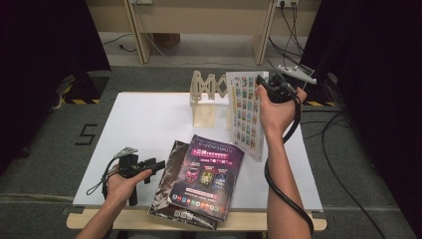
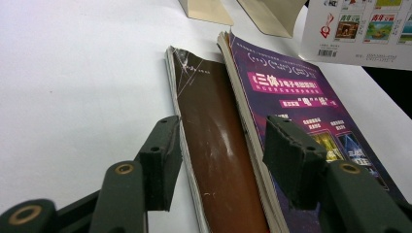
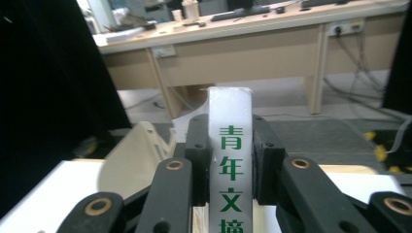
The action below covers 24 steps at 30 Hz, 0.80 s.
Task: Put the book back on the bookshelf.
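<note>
High view — right gripper [image 1: 268,89] clamps white magazine [image 1: 245,112] upright (by spine) | left gripper [image 1: 149,167] unclenched at brown magazine [image 2: 214,160] edge

White table [image 1: 144,124] with wooden rack [image 1: 205,97] and brown magazine [image 1: 171,186] beneath purple one [image 1: 209,174].

Upper magazine [image 1: 208,177]: purple, white lettering
Lower magazine [image 2: 214,145]: glossy brown
Held magazine [image 1: 246,112]: white, colourful cover grid; green spine characters
Book rack [image 1: 206,97]: pale wood
Table [image 1: 144,124]: white

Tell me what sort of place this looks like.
Probably an office or lab set up for recording: a white table with a wooden book rack on grey carpet, black curtains either side, and desks with wall sockets behind.
</note>
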Motion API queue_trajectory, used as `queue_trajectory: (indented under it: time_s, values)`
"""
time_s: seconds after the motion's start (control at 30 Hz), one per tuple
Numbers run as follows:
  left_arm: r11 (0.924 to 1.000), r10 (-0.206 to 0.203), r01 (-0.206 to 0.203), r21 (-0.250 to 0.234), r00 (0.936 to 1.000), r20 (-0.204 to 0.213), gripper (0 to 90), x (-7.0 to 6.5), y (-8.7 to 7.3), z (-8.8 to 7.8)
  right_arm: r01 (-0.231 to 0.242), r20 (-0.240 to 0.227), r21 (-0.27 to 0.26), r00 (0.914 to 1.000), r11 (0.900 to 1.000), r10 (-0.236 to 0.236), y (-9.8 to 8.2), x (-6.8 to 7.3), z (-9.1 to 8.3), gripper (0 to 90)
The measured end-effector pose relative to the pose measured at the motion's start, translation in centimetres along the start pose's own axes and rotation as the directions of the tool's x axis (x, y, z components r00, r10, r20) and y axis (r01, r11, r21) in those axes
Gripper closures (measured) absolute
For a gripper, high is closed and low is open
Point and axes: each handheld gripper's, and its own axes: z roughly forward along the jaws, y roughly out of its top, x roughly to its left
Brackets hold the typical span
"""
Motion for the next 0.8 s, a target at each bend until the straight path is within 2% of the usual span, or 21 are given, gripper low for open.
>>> queue_trajectory:
  time_s: [0.1, 0.2, 0.37, 0.5, 0.6, 0.8]
  values:
    - [1.0, -0.001, 0.001, 0.0, 1.0, 0.0, 47.0, 0.0, 0.0, 0.0, -0.015, 0.024, -0.011, 0.9996, 1.0, 0.015, 0.0, -0.2, -0.1, 74.1]
    - [1.0, 0.001, -0.001, 0.004, 1.0, 0.004, 47.0, 0.0, 0.0, 0.1, -0.004, 0.034, -0.017, 0.9994, 1.0, 0.004, 0.1, -0.4, -0.1, 74.1]
    - [1.0, 0.004, -0.004, 0.006, 1.0, 0.004, 47.0, -0.1, -0.1, 0.1, -0.008, 0.038, -0.016, 0.9992, 1.0, 0.009, 0.2, -0.2, 0.2, 74.1]
    - [1.0, 0.0, 0.0, 0.004, 1.0, 0.0, 47.0, 0.1, -0.1, 0.0, 0.01, 0.046, -0.019, 0.9989, 1.0, -0.009, 0.6, 0.6, 0.9, 74.1]
    - [1.0, 0.0, 0.0, 0.003, 1.0, 0.003, 47.0, 0.1, -0.1, 0.0, 0.003, 0.038, -0.023, 0.9993, 1.0, -0.002, 0.8, 0.9, 1.4, 74.1]
    - [1.0, -0.003, 0.003, -0.001, 1.0, 0.0, 47.0, 0.3, 0.0, -0.1, -0.01, 0.033, -0.028, 0.9994, 1.0, 0.011, 1.1, 0.5, 2.1, 74.1]
